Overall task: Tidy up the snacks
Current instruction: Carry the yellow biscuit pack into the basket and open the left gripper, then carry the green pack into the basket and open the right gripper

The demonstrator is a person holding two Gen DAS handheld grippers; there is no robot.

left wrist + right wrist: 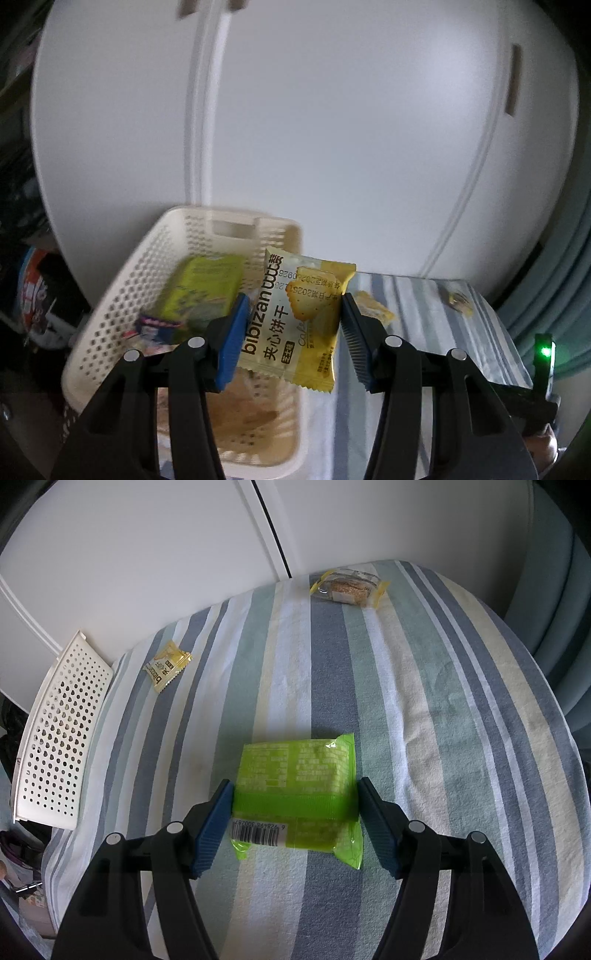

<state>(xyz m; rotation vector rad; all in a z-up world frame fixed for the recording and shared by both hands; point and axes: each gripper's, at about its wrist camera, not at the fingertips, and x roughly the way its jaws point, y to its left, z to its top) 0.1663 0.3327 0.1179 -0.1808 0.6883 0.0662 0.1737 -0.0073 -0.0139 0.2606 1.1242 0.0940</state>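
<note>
In the left wrist view my left gripper (291,325) is shut on a yellow-and-white biscuit packet (280,332), held upright in the air over the right rim of a cream perforated basket (110,299). Inside the basket lie a green packet (203,284) and a small purple-pink wrapper (155,326). In the right wrist view a green snack packet (295,775) lies barcode side up on the striped cloth (443,720). My right gripper (295,801) is closed on its two sides, both blue pads touching it.
A second small yellow biscuit packet (166,668) lies near the basket (55,731) at the cloth's left edge. A clear-wrapped sesame cake (347,585) sits at the far edge by the white cabinet doors (147,554). Dark clutter (33,295) sits left of the basket.
</note>
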